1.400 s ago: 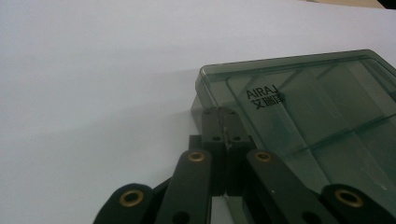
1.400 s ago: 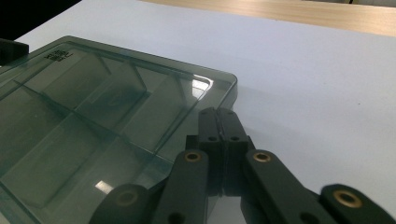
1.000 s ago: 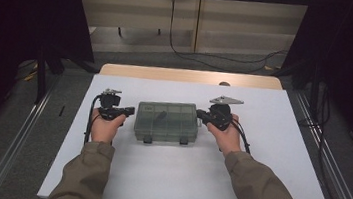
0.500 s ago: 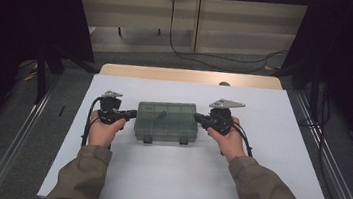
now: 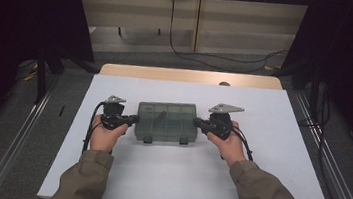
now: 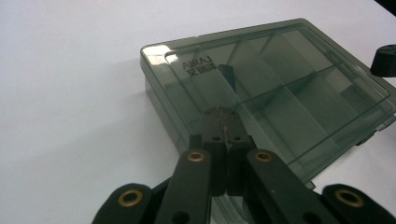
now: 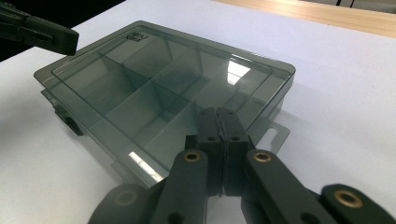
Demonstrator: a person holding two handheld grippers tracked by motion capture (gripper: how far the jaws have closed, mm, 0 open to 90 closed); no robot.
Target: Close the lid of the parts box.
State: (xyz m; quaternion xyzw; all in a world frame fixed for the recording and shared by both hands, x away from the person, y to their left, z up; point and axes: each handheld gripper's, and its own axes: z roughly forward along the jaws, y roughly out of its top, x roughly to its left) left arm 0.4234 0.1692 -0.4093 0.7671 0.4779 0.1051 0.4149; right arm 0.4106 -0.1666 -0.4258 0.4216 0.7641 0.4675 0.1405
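A smoky translucent compartment box (image 5: 166, 121) lies lid-closed on the white table sheet (image 5: 180, 180), its two latches facing the person. My left gripper (image 5: 135, 120) is at the box's left end, jaws shut with nothing between them. Seen from the left gripper view, the gripper's tips (image 6: 225, 113) sit over the edge of the box (image 6: 280, 88); contact cannot be told. At the right end is my right gripper (image 5: 196, 123), also shut and empty. The right gripper view has the tips (image 7: 217, 113) over the lid rim of the box (image 7: 154, 88), with the left gripper (image 7: 42, 32) at the far side.
The box holds several divided compartments that look empty. A wooden table edge (image 5: 192, 76) runs behind the white sheet. Metal rails (image 5: 13, 141) flank the table on both sides, and cables (image 5: 185, 50) lie on the floor beyond.
Both hands have shifted slightly toward the person along the box's ends. The box has stayed in place and both pairs of jaws stay shut.
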